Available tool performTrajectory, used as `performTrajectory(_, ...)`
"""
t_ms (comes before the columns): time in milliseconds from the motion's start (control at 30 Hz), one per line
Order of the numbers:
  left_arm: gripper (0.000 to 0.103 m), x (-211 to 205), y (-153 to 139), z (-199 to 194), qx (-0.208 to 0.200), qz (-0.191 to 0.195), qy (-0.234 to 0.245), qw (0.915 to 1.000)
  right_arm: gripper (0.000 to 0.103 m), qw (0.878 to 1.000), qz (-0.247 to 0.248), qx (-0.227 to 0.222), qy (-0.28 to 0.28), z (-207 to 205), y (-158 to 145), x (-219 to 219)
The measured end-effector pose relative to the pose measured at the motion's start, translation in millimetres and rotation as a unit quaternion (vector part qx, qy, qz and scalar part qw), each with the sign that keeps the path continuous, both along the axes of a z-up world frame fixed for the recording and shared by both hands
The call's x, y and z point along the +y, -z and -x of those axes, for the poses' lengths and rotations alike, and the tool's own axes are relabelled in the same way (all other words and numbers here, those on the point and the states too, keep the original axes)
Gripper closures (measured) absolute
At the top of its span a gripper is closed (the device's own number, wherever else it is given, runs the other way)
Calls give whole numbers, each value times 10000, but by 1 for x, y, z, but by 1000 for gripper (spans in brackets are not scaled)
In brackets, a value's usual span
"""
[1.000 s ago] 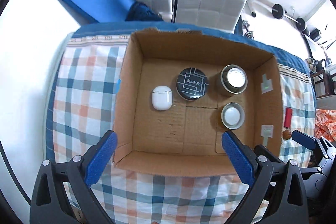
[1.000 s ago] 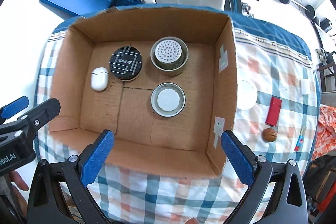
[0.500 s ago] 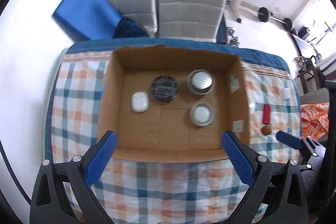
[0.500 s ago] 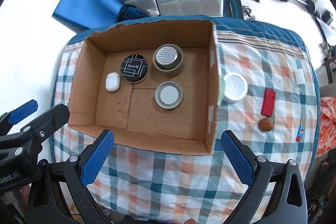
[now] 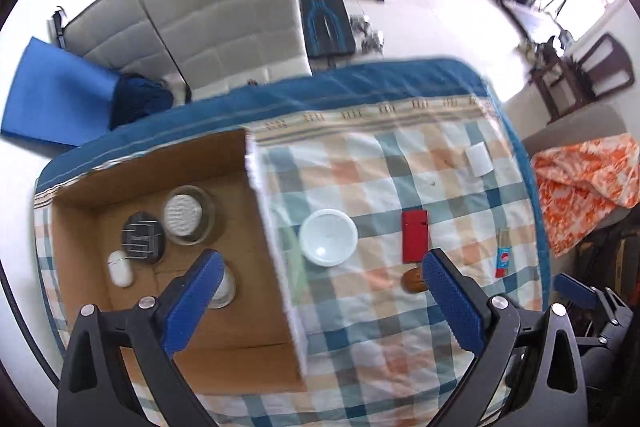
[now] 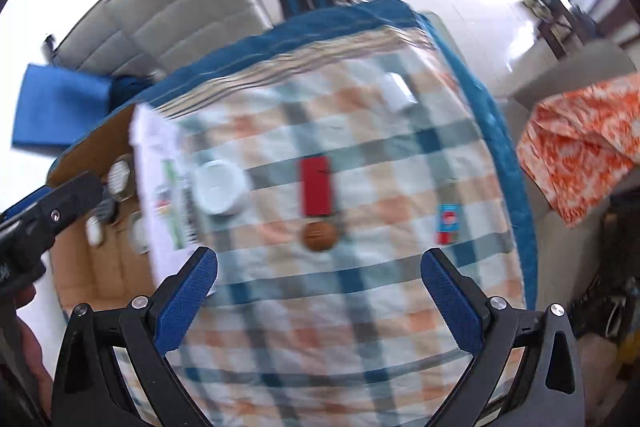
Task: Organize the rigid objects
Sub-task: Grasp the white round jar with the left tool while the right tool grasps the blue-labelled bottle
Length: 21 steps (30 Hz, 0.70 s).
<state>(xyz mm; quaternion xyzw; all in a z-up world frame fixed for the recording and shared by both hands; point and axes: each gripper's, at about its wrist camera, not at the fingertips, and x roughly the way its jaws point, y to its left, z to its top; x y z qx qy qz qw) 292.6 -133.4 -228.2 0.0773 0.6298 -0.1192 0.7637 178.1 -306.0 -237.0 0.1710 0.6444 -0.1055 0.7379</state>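
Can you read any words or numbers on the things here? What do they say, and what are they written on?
No text reads clearly.
Round black tin in the cardboard box: white maze pattern, lettering too blurred.
Small blue-and-red packet on the checked cloth: round logo, no readable word.
White label on the box's outer wall: green and dark print, too blurred.
Flat red rectangle: no text visible.

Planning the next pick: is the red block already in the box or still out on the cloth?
Out. The red block lies flat on the checked cloth, right of the cardboard box, beside the white bowl.

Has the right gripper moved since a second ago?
Yes. The right gripper swung rightward, off the cardboard box, and now faces the red block.
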Motion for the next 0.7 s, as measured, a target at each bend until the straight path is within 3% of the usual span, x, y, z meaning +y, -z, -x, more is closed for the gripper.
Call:
performTrajectory(167,1,-38,69,-33,871,-287,79,9958,0,9981,-201,379,450,-2,55,-62)
performTrajectory(367,1,-52,140,-54,1607,-1154,314,9797,0,9934,-450,844,633,1,113,-95)
performTrajectory(433,3,-59,152,-55,1583,-1599,519,9730,0,9927,-469,935,609,1,125,-99)
performTrajectory(533,3,-70,162,-55,1568,-1856,690,9676,0,9913,-560,1019,622,1,138,-102)
performTrajectory(600,3,-76,168,-52,1591,-1885,876,9651,0,9905,-613,1050,636,1,144,-103)
performTrajectory(700,4,-75,185,-43,1952,-1959,975,9560,0,9902,-632,1078,628,-1,149,-104)
